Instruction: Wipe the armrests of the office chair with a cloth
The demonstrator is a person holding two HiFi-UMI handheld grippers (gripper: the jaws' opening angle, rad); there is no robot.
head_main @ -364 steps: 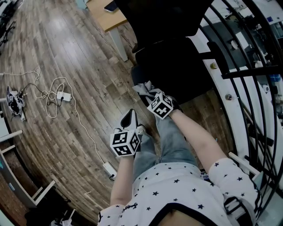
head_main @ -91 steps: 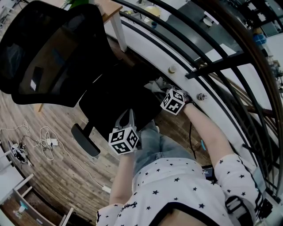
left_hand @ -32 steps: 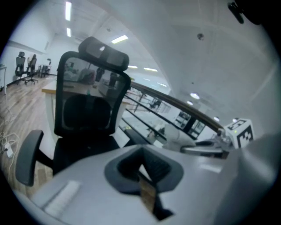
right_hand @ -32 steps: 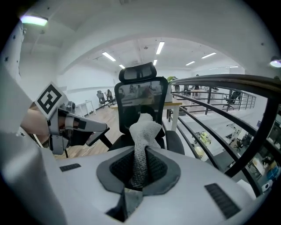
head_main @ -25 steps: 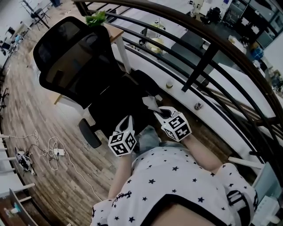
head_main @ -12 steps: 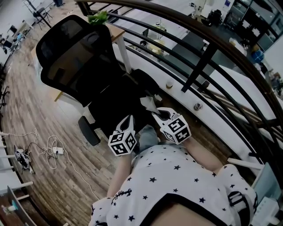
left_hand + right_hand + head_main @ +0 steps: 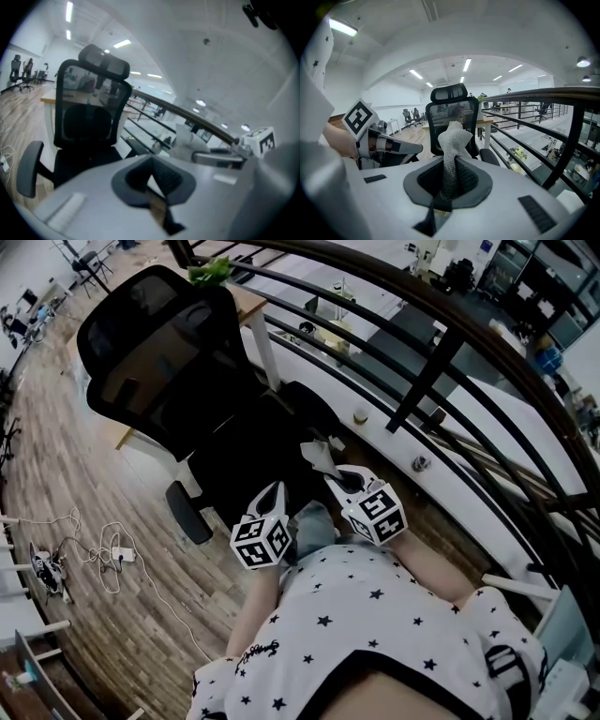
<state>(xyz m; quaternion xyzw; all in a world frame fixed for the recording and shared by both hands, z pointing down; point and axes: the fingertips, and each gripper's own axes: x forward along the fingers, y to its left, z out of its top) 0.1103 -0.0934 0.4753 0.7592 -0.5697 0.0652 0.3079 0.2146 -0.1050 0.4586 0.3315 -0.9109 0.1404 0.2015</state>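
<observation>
- Clamped at its lower end between the shut jaws of the right gripper (image 7: 447, 183): a grey knitted cloth (image 7: 453, 140), twisted and standing up, with its loose top flopping above the tips.
- From the head view, same cloth (image 7: 319, 454) poking forward near the front edge of the black seat (image 7: 246, 460) on the railing side, apart from both armrests.
- Right gripper (image 7: 337, 482) held close to the body, forearm bent back toward the starred shirt (image 7: 375, 634), marker cube on top, jaws aimed at the chair.
- Left gripper (image 7: 272, 495) just beside it and about level, likewise aimed at the seat.
- In the left gripper view, left gripper (image 7: 153, 180) with jaws drawn together to a thin slit and nothing between them.
- Office chair (image 7: 155, 352) facing the person, mesh back and headrest upright.
- One armrest (image 7: 187, 514) on the open-floor side, the other armrest (image 7: 309, 401) close to the railing (image 7: 441, 352).
- Wooden floor (image 7: 75, 456) beneath, with a tangle of cables (image 7: 103, 554) well off to the left.
</observation>
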